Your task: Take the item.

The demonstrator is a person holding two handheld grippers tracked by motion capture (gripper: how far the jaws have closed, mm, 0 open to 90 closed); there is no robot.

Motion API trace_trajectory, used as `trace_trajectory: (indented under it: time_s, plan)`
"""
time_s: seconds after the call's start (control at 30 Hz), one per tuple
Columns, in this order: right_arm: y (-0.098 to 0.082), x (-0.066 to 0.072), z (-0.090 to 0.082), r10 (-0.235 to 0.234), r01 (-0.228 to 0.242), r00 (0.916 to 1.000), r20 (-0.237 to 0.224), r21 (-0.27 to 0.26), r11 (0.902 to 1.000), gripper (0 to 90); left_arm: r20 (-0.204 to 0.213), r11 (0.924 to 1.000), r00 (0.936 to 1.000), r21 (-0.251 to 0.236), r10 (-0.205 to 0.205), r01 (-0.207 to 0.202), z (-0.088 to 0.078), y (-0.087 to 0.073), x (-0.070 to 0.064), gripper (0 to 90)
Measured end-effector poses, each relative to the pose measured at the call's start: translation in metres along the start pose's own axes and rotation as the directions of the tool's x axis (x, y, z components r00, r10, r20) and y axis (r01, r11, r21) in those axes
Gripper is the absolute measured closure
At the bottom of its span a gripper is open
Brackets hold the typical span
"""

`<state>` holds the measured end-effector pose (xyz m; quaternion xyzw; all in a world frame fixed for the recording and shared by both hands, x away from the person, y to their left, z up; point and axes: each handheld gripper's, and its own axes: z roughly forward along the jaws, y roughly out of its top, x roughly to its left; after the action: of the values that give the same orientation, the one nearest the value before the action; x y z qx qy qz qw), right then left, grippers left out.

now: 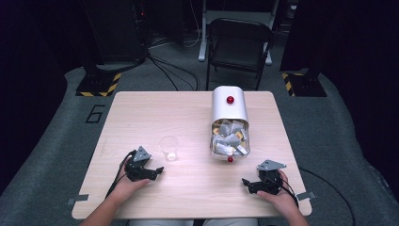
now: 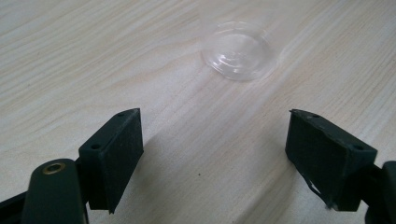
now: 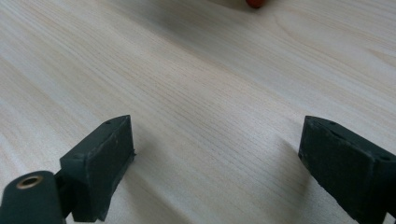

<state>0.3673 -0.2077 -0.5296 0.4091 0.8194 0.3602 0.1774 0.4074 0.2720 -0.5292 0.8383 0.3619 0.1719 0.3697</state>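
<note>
A clear plastic cup (image 1: 169, 148) stands upright on the wooden table (image 1: 141, 113), left of centre; in the left gripper view its base (image 2: 239, 50) lies just ahead of the jaws. My left gripper (image 1: 159, 170) rests near the cup's lower left, open, with bare table between its pads (image 2: 116, 144). A white tin (image 1: 229, 123) with red knobs holds several tea-bag sachets at centre right. My right gripper (image 1: 245, 181) sits low at the table's front right, open and empty. A red knob (image 3: 255, 3) peeks in at the top edge of the right gripper view.
A dark folding chair (image 1: 239, 44) stands behind the table's far edge. Cables run over the grey floor (image 1: 174, 70), and yellow-black striped bases (image 1: 99, 84) sit at both back corners. Tape tabs mark the table's front corners.
</note>
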Motion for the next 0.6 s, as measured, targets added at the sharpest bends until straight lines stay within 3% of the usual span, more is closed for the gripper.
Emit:
trace_trajectory:
  time_s: [0.6]
  plan:
    - [-0.0004,0.0006,-0.0005,0.001,-0.001,1.0000,0.001,0.001,1.0000,9.7,0.002,1.0000,1.0000,-0.004,-0.008,0.008,-0.0007,0.0002,0.0008,21.5]
